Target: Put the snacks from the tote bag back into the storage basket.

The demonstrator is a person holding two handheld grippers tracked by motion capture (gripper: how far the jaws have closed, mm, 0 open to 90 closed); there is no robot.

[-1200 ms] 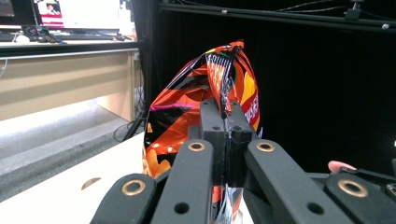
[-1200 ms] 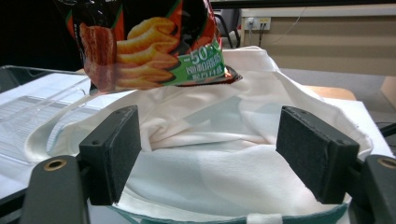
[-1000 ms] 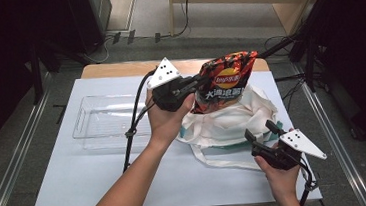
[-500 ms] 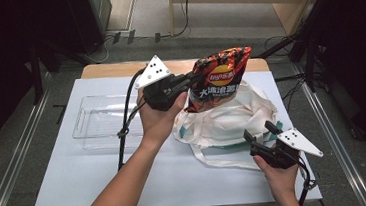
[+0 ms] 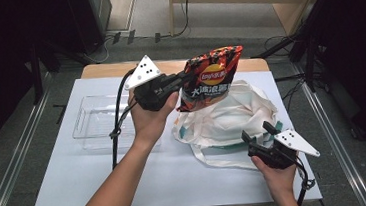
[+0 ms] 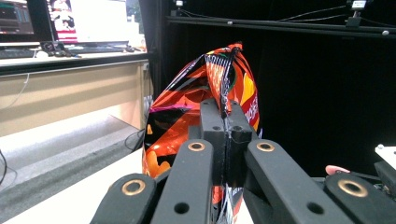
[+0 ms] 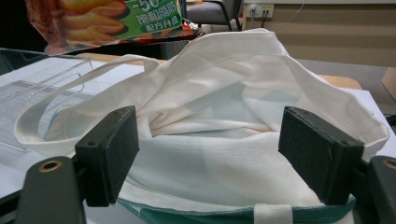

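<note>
Your left gripper [image 5: 185, 78] is clamped on the chip bag's [image 5: 212, 78] side seam, holding it upright above the white tote bag [image 5: 232, 116]. Your right gripper [image 5: 260, 132] sits wide open at the tote's near edge on the bench [image 5: 68, 188].

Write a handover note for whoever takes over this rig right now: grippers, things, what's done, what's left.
Left gripper: jaws shut on the side seam of the chip bag, held in the air above the tote bag.
Right gripper: jaws open, at the tote bag's near edge, gripping nothing.
Clear tray: on the white table, left of the tote bag.
Done: chip bag is gripped and off the table.
Left: probably setting it down, either into the tote bag or the tray; which one isn't clear.
</note>
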